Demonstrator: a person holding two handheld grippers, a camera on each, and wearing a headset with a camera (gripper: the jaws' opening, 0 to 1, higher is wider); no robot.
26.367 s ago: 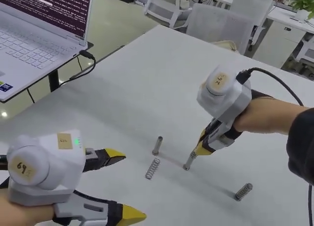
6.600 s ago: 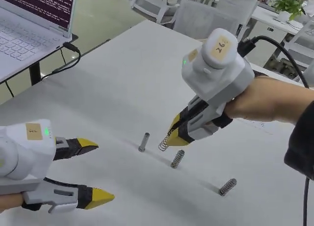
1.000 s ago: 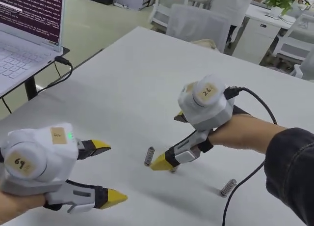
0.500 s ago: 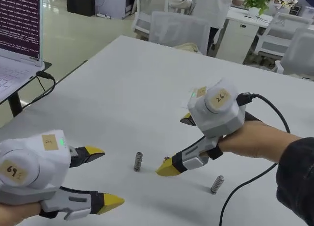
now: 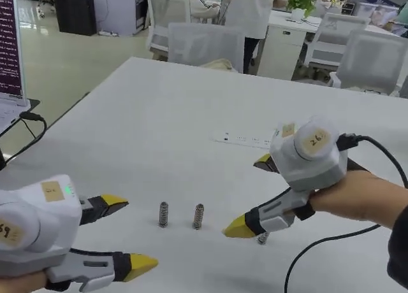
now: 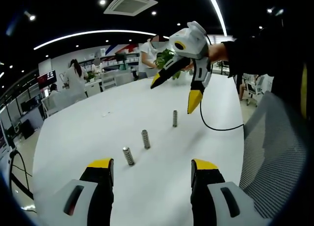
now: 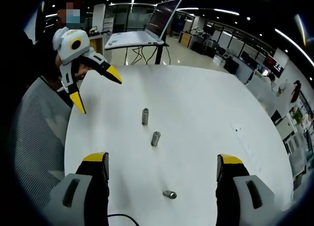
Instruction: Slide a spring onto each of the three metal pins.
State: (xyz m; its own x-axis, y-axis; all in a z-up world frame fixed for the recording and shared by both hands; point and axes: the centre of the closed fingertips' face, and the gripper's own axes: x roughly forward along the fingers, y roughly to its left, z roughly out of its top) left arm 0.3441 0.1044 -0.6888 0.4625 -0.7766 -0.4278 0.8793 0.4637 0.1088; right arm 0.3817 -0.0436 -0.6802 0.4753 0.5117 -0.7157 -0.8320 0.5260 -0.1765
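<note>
Since the first pin (image 5: 164, 214), the middle pin (image 5: 199, 216) and the third pin (image 5: 262, 238) each appear to wear a spring (image 6: 145, 139), the task reads as finished, or very nearly so.

The first pin, nearest the left gripper (image 5: 129, 232), and the middle pin stand upright on the white counter (image 5: 191, 108), just beside one another. Each is wrapped in coils from its base almost to its tip. The third pin stands a little apart from that pair, close by the lower jaw of the right gripper (image 5: 250, 194), which partly covers it in the head view.

In the left gripper view the third pin is upright and looks ribbed like the other two. In the right gripper view it is seen nearly end-on, so its coil is hard to make out. That leaves one doubt: whether this last spring sits fully down cannot be told from here.

Both grippers are spread wide with nothing between their yellow-tipped jaws. The left one hangs low over the near edge of the counter, pointing along the row. The right one hovers just above the counter at the row's far end, touching neither pin nor coil.

What is left, by this reading, is little — at most a check that the third spring is seated.
</note>
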